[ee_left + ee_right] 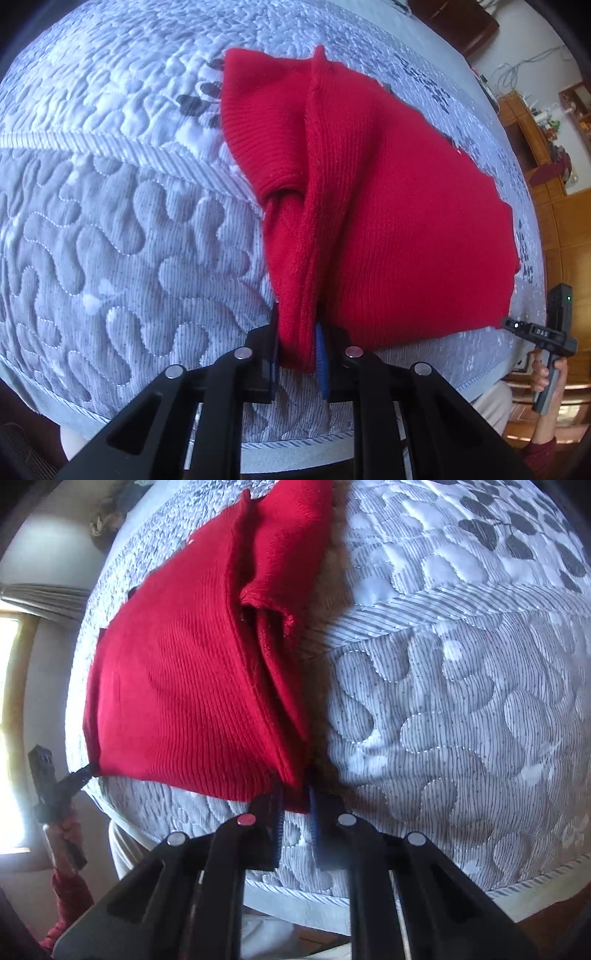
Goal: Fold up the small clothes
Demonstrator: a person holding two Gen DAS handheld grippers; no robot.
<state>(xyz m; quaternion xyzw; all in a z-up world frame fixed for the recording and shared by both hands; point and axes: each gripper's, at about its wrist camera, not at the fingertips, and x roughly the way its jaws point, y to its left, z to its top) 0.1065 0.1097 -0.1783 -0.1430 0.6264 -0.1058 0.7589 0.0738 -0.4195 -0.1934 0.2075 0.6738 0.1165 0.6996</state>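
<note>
A small red knit garment lies on the quilted grey bedspread, partly lifted at its near edge. My left gripper is shut on the garment's near left corner, a thick fold of knit pinched between its blue pads. The same red garment fills the left half of the right wrist view. There my right gripper is shut on the near right corner. Each gripper shows in the other's view at the opposite corner: the right one, the left one. A ribbed cuff folds over near the seam.
The bedspread's front edge runs just below the grippers, with the floor beyond it. A person's hand and red sleeve hold the right gripper's handle. Wooden furniture stands at the far right. A bright window lies at the left.
</note>
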